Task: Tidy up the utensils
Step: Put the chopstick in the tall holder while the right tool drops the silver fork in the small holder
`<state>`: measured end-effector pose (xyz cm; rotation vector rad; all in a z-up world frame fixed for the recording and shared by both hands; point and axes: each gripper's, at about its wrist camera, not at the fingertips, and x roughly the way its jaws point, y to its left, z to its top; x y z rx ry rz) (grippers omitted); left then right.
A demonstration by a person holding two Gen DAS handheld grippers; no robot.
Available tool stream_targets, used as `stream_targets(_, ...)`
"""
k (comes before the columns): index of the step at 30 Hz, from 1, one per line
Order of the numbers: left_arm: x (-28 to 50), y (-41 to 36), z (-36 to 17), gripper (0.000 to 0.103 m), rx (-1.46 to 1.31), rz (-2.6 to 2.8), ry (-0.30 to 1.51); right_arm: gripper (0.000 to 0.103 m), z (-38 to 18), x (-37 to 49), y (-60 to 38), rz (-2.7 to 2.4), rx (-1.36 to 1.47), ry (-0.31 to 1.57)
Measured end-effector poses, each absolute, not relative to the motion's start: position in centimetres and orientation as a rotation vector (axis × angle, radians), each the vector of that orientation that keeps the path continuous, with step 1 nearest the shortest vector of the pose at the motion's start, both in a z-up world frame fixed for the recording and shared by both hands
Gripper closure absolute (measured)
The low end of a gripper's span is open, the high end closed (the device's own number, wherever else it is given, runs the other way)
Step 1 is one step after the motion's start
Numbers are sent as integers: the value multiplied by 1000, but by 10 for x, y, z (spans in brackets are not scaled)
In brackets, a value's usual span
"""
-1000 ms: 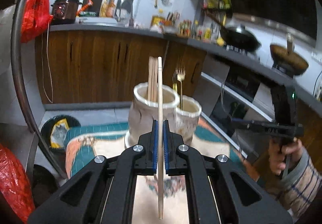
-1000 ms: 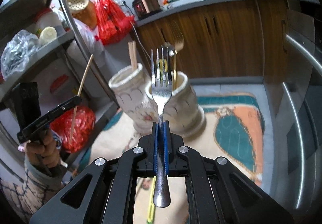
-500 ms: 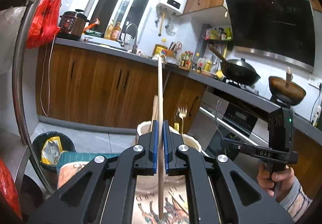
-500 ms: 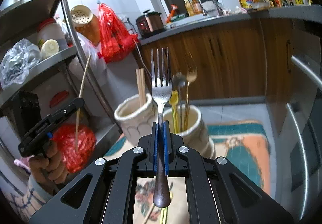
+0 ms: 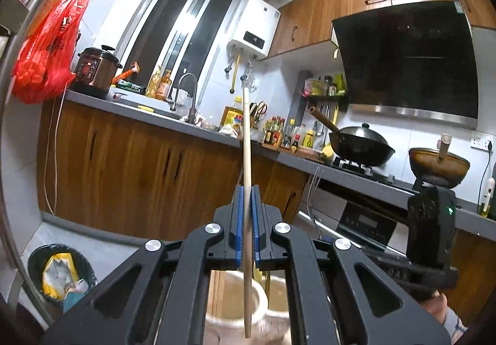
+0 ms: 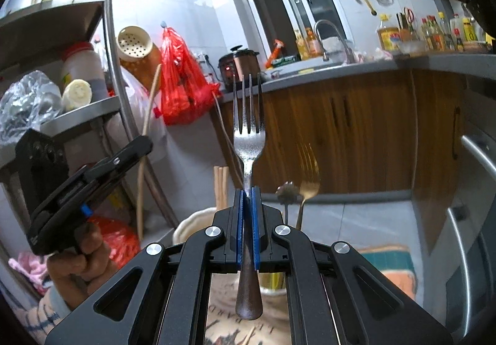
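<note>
The left gripper (image 5: 247, 221) has its blue fingers (image 5: 238, 221) pressed together on a long wooden chopstick (image 5: 246, 153). The chopstick stands almost straight up, and its low end hangs over the mouth of a cream pot (image 5: 235, 311). A second cream pot (image 5: 279, 307) stands just beside it, on the right.

The right gripper (image 6: 247, 221) has its blue fingers (image 6: 256, 221) pressed together on a fork (image 6: 249, 140). The fork stands up with its points at the top and its dark brown handle at the bottom. Past it, a cream pot (image 6: 192, 224) holds a few wooden chopsticks (image 6: 220, 187). A gold fork (image 6: 308, 187) and a dark spoon-like thing stick up from the pot next to it. The pots stand on a cloth with printed letters (image 6: 248, 323). Whether a bench lies under the cloth cannot be told.

The room is a kitchen. Brown wooden cupboards (image 5: 130, 165) run under a long grey bench (image 5: 155, 114) with a tap and sink (image 5: 186, 91). A cooker pot (image 5: 96, 69) sits at its left end, beside a red plastic bag (image 5: 49, 47) that hangs up. A black wok (image 5: 359, 150) rests on the stove under a dark hood (image 5: 406, 60). A white water heater (image 5: 254, 26) hangs on the wall. A black bin (image 5: 59, 273) stands on the tiled floor. In the right view, a metal shelf (image 6: 71, 106) holds jars and bags.
</note>
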<state>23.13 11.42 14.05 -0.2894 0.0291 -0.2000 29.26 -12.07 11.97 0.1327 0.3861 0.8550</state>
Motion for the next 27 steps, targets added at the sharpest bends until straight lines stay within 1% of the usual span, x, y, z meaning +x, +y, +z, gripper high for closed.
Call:
stream_targets(5,257,118,129,98,-321,-196,22,97,113,307,-113,835,128,384)
stream_targets(11,268,114,115,99,-307,-159,32,97,104,318,-109,775,149,326)
stream_targets(18,264,108,98,98,-260,-133,62,97,87,314,-93,727,54,308)
stream_targets(27,238,103,89,98,-210,-105,121,97,76,294,-102,707,5,360)
